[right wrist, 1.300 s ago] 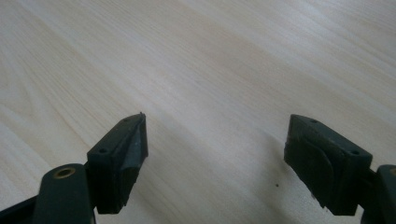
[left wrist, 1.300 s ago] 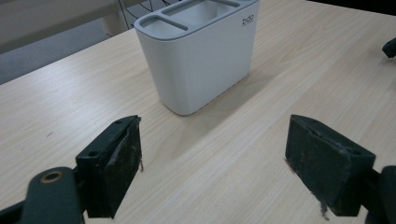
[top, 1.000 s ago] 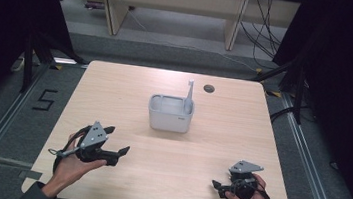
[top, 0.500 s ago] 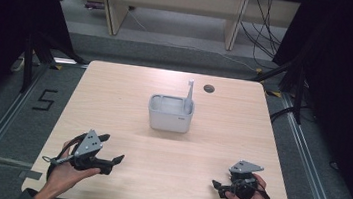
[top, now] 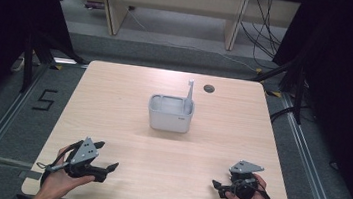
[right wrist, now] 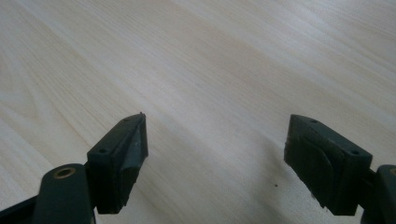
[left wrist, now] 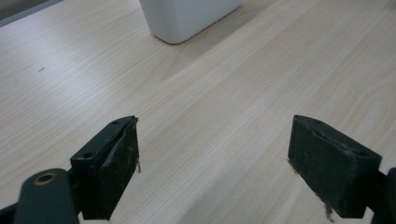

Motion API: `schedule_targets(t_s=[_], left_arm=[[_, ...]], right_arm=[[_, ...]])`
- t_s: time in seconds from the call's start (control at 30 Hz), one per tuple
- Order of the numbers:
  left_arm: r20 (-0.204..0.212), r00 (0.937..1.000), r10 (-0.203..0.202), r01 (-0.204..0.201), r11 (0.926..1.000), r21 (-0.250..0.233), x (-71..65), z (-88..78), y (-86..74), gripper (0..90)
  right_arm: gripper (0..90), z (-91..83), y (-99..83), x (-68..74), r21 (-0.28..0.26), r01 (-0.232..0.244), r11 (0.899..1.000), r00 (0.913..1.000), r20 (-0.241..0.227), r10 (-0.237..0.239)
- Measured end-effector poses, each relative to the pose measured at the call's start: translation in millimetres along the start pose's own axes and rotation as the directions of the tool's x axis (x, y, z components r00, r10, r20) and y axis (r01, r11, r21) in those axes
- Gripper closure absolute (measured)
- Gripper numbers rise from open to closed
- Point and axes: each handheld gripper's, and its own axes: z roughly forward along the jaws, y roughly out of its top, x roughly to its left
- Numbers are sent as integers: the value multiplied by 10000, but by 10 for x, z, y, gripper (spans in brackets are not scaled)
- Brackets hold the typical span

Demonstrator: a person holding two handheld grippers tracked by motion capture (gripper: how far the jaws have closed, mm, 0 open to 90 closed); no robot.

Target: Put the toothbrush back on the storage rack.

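- Grippers both spread wide, holding nothing: left gripper (top: 106,168), right gripper (top: 221,187).
- Left gripper pulled back lower toward the table (top: 113,102) edge — likely resting.
- Tub (top: 170,114) well ahead of both, brush (top: 190,93) upright inside.

high cam overhead, gripper cams near table (top: 130,89)
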Motion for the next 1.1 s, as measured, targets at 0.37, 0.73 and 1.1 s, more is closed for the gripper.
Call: schedule_targets(t_s=[0.37, 0.73, 1.1], left_arm=[[-78, 9991, 414, -410, 9982, 445, -71, -111, -115, 161], [-89, 9983, 582, -571, 9943, 897, -67, -182, -214, 161], [-83, 9969, 777, -764, 9912, 1077, -45, -192, -233, 161]], right_arm=[[221, -2, 4, 12, 51, -187, 9998, 9998, -8, 187], [221, 0, 4, 20, 102, -268, 9996, 9996, -26, 268], [221, 8, 3, 11, -43, -192, 9998, 9998, 11, 192]])
